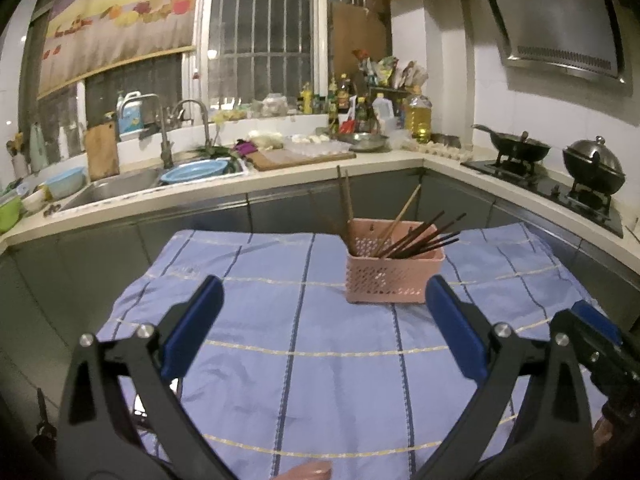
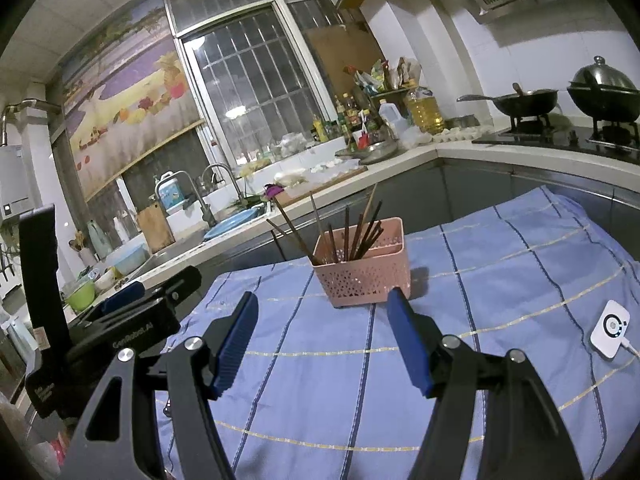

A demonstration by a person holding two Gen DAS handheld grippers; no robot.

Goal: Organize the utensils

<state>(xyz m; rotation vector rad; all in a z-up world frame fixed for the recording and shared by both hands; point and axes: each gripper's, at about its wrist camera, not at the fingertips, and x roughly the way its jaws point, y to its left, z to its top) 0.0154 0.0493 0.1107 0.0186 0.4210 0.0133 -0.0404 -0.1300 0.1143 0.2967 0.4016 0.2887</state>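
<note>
A pink perforated basket (image 1: 394,276) stands on a table under a blue checked cloth (image 1: 256,320). Several dark and light wooden chopsticks (image 1: 416,236) stand and lean inside it. My left gripper (image 1: 324,292) is open and empty, held above the cloth just in front of the basket. In the right wrist view the basket (image 2: 366,266) with its chopsticks (image 2: 352,232) sits ahead of my right gripper (image 2: 322,300), which is open and empty. The left gripper's body (image 2: 132,320) shows at the left of that view, and the right gripper (image 1: 592,336) shows at the right edge of the left wrist view.
A small white device (image 2: 610,328) with a cable lies on the cloth at the right. Behind the table runs a kitchen counter (image 1: 280,176) with a sink (image 1: 120,186), a blue basin (image 1: 196,170), a cutting board, bottles and a stove (image 1: 548,180) with two pans.
</note>
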